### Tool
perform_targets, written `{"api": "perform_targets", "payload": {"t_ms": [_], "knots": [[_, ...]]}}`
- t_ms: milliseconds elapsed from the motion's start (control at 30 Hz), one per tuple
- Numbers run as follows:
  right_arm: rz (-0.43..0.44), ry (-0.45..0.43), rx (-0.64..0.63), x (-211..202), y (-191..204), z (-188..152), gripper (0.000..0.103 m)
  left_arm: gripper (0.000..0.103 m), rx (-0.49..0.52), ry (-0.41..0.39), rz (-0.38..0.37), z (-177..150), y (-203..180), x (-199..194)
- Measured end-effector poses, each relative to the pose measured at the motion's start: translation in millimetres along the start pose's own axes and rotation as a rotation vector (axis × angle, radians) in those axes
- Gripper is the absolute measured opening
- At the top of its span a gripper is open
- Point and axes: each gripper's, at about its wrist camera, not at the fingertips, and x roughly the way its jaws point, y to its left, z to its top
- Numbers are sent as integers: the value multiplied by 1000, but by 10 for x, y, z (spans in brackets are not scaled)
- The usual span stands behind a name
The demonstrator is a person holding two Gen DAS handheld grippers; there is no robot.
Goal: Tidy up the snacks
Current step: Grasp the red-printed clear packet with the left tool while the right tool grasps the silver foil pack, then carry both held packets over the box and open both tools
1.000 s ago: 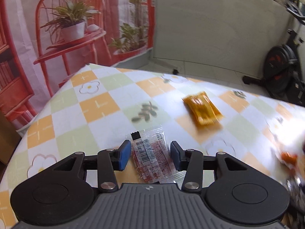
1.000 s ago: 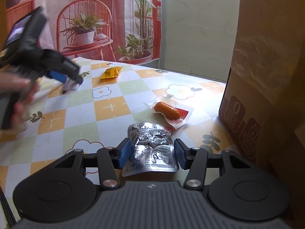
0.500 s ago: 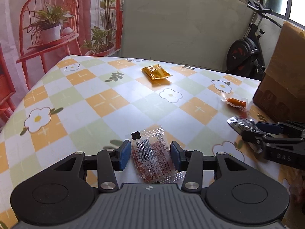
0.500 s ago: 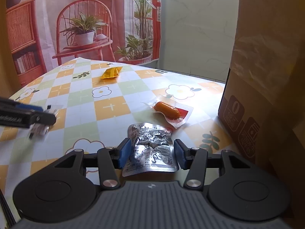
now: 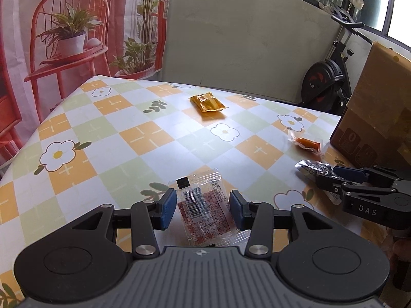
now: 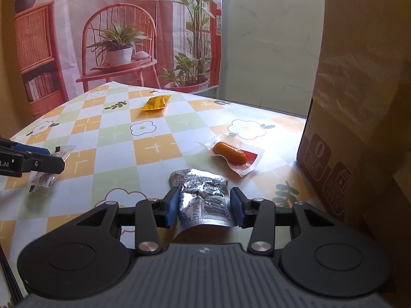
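red snack pack (image 5: 204, 209): near edge of the table (image 5: 108, 138), between the left gripper (image 5: 203, 209) fingers, gaps each side, not pinched.
silver pack (image 6: 203, 200): same inside the right gripper (image 6: 203, 209).
done: nothing sorted; orange pack (image 5: 208, 102) far, sausage (image 6: 230, 152) near the box (image 6: 359, 118).
hidden: box inside.

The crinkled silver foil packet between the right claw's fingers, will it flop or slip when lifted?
The silver foil packet looks creased and thin, so probably light and floppy. Its glossy film may slip between the right claw's open fingers.
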Motion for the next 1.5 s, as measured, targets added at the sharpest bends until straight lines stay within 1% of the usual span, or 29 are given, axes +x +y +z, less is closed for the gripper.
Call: {"api": "perform_targets", "payload": {"t_ms": [133, 300, 500, 700, 800, 867, 967, 1167, 1367, 1433, 1500], "knots": [[-11, -14, -1, -104, 1, 23, 45, 48, -11, -13, -20, 25, -27, -93], [-19, -41, 14, -314, 39, 90, 45, 48, -14, -59, -45, 120, -66, -308], [-32, -135, 22, -738, 155, 296, 45, 48, 10, -119, -68, 306, -199, -573], [-80, -249, 26, -1214, 125, 611, 45, 48, 39, -194, -138, 602, -395, -825], [-115, -305, 21, -1465, 72, 753, 45, 48, 47, -228, -189, 786, -536, -917], [-139, -339, 24, -1623, 13, 831, 45, 48, 45, -245, -241, 901, -653, -945], [-196, -364, 45, -1818, -126, 912, 45, 48, 58, -255, -301, 1070, -907, -928], [-326, -392, 106, -2192, -541, 903, 45, 48, 127, -267, -416, 1384, -1515, -827], [-424, -385, 250, -2473, -1131, 866, 45, 48, 180, -262, -503, 1626, -2186, -607], [-459, -378, 291, -2547, -1308, 888, 45, 48, 186, -238, -546, 1682, -2427, -511], [-481, -368, 346, -2605, -1486, 885, 45, 48, 206, -224, -566, 1705, -2667, -412]]}}
